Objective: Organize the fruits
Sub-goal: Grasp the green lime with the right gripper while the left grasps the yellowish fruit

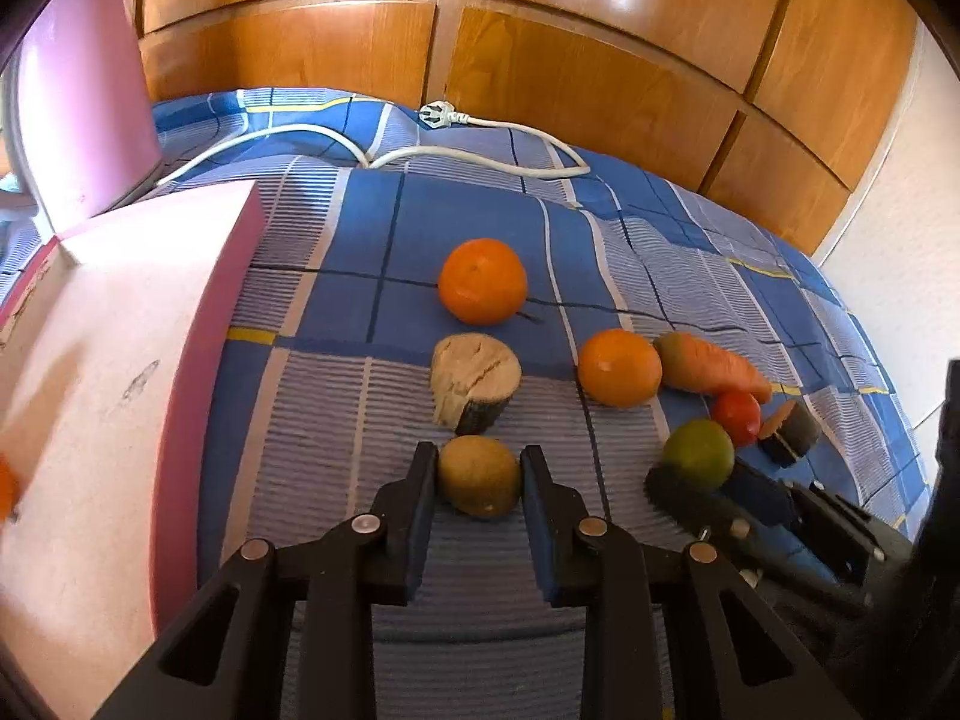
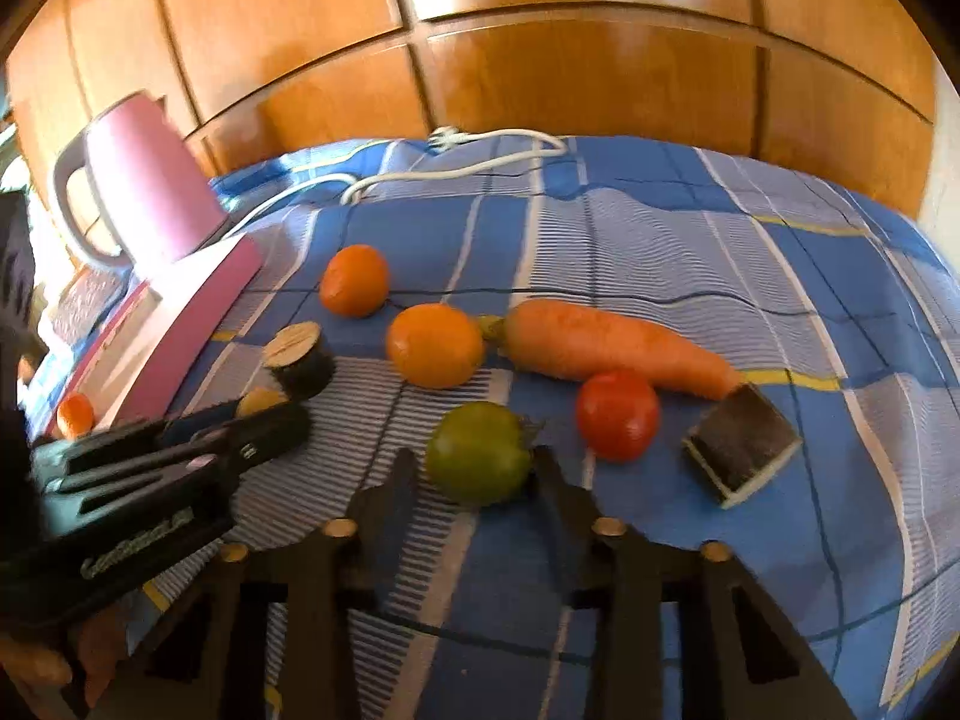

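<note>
In the left wrist view my left gripper [image 1: 479,465] has its two fingers around a brown kiwi [image 1: 479,483] on the blue checked cloth, pads close to its sides. In the right wrist view my right gripper [image 2: 477,468] has its fingers on either side of a green fruit [image 2: 479,453]; contact is unclear from motion blur. Two oranges [image 1: 483,281] [image 1: 620,367], a carrot [image 2: 612,345] and a red tomato [image 2: 618,414] lie beyond. A pink tray [image 1: 90,390] sits at the left with an orange fruit [image 2: 75,414] on it.
Two cut log pieces [image 1: 474,381] [image 2: 741,450] lie among the fruits. A pink kettle [image 2: 144,180] and a white power cable [image 1: 420,150] are at the back. Wooden wardrobe doors stand behind the bed.
</note>
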{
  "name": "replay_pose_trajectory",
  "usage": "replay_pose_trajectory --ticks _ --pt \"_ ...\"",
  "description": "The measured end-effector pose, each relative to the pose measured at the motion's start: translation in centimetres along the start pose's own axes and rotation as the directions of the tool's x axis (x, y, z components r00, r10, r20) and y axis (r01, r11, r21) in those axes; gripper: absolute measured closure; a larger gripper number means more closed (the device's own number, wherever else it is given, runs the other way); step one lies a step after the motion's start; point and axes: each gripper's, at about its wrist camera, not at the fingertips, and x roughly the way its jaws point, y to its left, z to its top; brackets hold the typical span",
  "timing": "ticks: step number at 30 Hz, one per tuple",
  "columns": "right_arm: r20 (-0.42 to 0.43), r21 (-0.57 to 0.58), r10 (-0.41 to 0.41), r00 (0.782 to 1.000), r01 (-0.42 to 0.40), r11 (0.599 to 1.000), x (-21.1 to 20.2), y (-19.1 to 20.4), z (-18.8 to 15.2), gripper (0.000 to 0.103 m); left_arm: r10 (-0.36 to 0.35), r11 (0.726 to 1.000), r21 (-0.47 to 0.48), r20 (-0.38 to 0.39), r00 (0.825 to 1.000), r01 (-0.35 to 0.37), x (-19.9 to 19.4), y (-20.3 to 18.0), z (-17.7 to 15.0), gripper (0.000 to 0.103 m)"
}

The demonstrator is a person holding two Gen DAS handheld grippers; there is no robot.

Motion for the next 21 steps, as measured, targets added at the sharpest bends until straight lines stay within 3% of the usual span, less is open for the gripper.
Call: replay_pose_trajectory --ticks 3,16,21 --pt "0.003 0.018 0.02 1.0 -0.02 1.0 0.0 -0.4 0.1 0.069 0.014 1.0 0.019 0.011 1.0 -0.014 -0.7 -0.3 -1.0 0.075" --pt "0.012 -0.05 -0.044 0.999 0.044 0.998 -1.6 1.1 -1.8 0.069 0.043 0.996 0.071 0.032 0.999 -0.045 -3.6 -1.2 -4.8 0.076" --pt "-0.007 -0.026 -0.021 1.0 0.021 0.999 -2.6 1.4 -2.6 0.069 0.05 0.996 0.066 0.038 0.998 -0.053 -4.9 -1.3 -5.4 0.076"
